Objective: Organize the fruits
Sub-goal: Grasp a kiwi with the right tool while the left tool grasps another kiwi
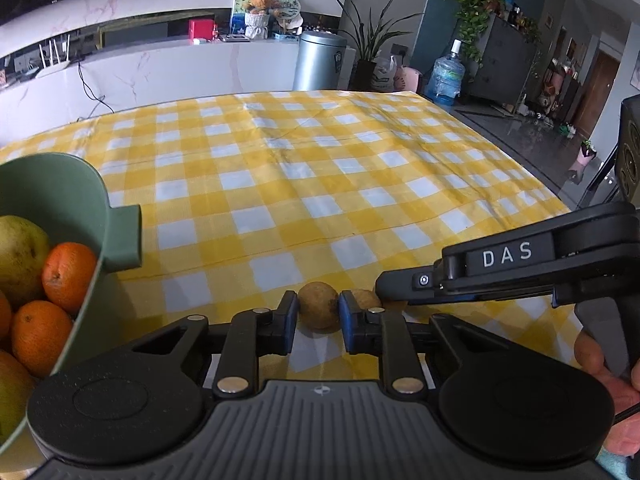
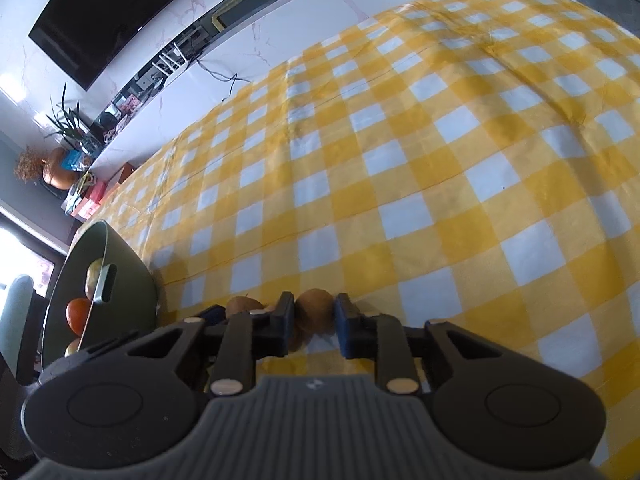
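Note:
A green bowl (image 1: 60,184) at the left holds oranges (image 1: 68,270) and a pale pear (image 1: 18,256); it also shows in the right wrist view (image 2: 132,280). My left gripper (image 1: 318,314) is shut on a small brown fruit (image 1: 319,305) at the table's near edge. A second brown fruit (image 1: 365,298) lies just to its right. My right gripper (image 2: 314,316) is shut on that brown fruit (image 2: 315,310); the left gripper's fruit (image 2: 244,304) shows to its left. The right gripper's body (image 1: 508,268) reaches in from the right in the left wrist view.
A yellow and white checked cloth (image 1: 320,168) covers the table. Behind it are a white counter (image 1: 160,68), a metal bin (image 1: 320,60) and a water bottle (image 1: 446,76). A speaker (image 1: 628,148) stands at the right edge.

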`<state>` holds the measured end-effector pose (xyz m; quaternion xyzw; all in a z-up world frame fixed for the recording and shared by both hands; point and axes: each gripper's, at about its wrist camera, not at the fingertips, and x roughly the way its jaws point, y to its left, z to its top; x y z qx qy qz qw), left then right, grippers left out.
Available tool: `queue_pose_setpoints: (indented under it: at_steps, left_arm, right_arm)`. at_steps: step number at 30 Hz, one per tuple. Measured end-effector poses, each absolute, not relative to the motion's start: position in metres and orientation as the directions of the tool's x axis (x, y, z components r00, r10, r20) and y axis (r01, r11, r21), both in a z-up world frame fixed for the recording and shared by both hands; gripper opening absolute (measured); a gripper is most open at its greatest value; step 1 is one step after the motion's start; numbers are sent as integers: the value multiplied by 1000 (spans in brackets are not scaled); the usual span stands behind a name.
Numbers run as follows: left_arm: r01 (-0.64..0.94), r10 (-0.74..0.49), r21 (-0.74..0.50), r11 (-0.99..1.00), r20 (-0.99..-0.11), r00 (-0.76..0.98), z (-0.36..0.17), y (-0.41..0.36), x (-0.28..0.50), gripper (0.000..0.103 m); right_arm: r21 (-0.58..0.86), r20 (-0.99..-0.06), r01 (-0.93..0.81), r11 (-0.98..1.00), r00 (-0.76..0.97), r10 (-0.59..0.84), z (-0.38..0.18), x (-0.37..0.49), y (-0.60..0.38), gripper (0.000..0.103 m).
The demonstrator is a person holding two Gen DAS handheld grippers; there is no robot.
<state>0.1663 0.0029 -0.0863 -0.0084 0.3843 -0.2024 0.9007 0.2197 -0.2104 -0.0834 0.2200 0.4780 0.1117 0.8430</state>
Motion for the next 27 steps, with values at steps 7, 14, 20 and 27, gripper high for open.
queue_pose_setpoints:
  at_steps: [7,14,20,27]
  left_arm:
    - [342,-341,-149,928,-709,617,-80,7,165,24]
    - [347,-380,-198,917,-701,604,-85,13,168,24]
    - [343,-401,-230,911,-691,601,-89,15,171,26]
    - [373,-381,-178,911,-709,593,-90,6,166,30]
  right_arm:
    - [445,-764,15,896,528,370,-81,218,-209,18]
    - [465,-763,31,885,521,383,-84,220,-212,21]
    - [479,-756,43,877,528,387,-85,221,-213,22]
    - [458,-766,20,889,517,383,-85,222,-208,22]
